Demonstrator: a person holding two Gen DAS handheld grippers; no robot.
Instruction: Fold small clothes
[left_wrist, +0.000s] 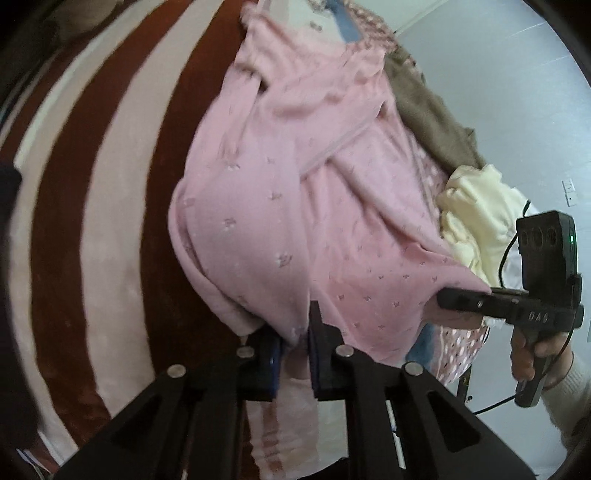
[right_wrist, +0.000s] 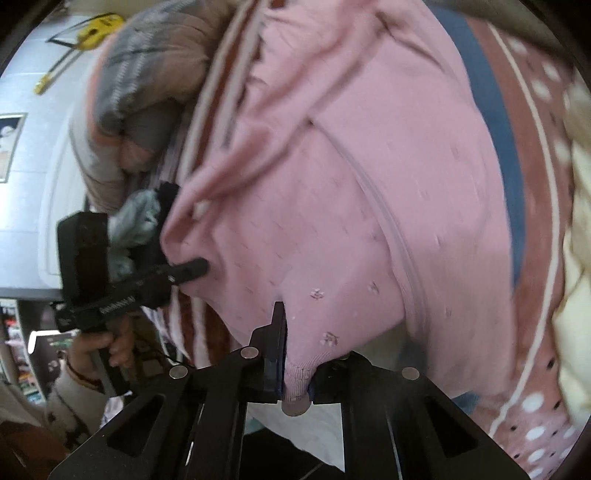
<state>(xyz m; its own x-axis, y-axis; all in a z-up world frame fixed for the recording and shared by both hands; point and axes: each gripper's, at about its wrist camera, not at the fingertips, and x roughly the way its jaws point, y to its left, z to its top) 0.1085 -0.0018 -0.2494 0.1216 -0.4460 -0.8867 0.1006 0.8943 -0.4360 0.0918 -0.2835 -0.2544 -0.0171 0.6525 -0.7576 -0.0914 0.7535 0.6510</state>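
Both tongs clamped on pink garment (left_wrist: 295, 206): left gripper (left_wrist: 295, 343), right gripper (right_wrist: 295, 373); lift under way (fold pending); next, spread flat

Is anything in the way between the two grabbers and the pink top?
Nothing is. Both already have it: the left gripper is pinched shut on the edge of the pink top, and the right gripper is shut on its ribbed hem. The yellow and brown clothes lie off to the side.

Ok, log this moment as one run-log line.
step: lift to fold | left gripper: shut on pink garment hem | right gripper: shut on ribbed cuff | pile: cream garment, brown garment
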